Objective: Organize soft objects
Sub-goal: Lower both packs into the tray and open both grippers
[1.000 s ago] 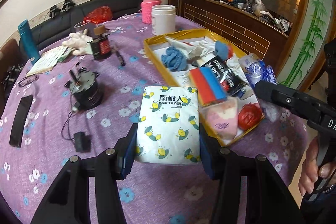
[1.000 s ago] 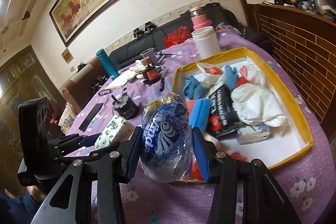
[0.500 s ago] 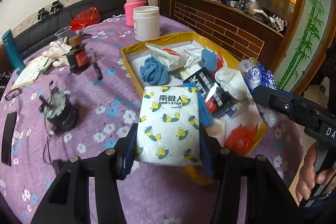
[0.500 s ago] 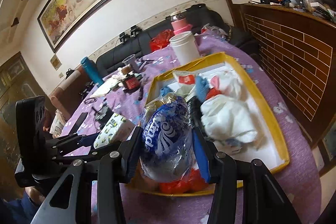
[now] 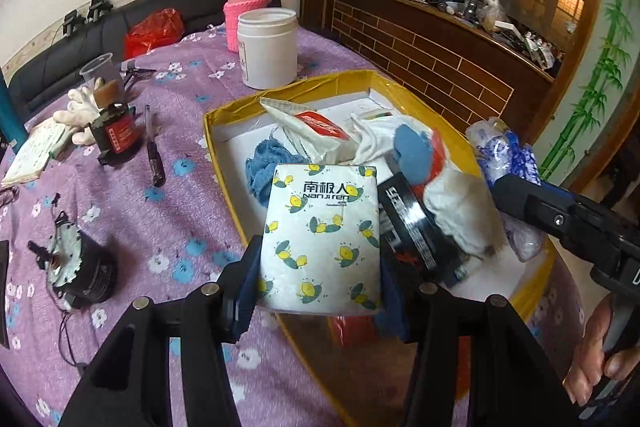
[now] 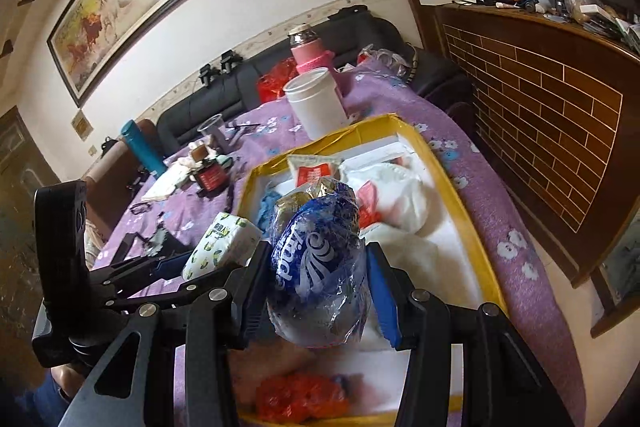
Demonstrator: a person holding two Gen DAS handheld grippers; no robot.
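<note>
In your left wrist view, the tissue pack (image 5: 320, 239) stands lengthwise away from you over the yellow tray (image 5: 224, 151), clamped half-open by your left gripper (image 5: 318, 287). In your right wrist view, your right gripper (image 6: 318, 291) squeezes the blue bag (image 6: 320, 267), upright above that tray.

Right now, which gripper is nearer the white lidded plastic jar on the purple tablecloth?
Left, narrowly, as a judgement. The left gripper, clamping the lemon-print tissue pack, sits on the jar's side; the right gripper holds the blue bag further across the yellow tray.
</note>
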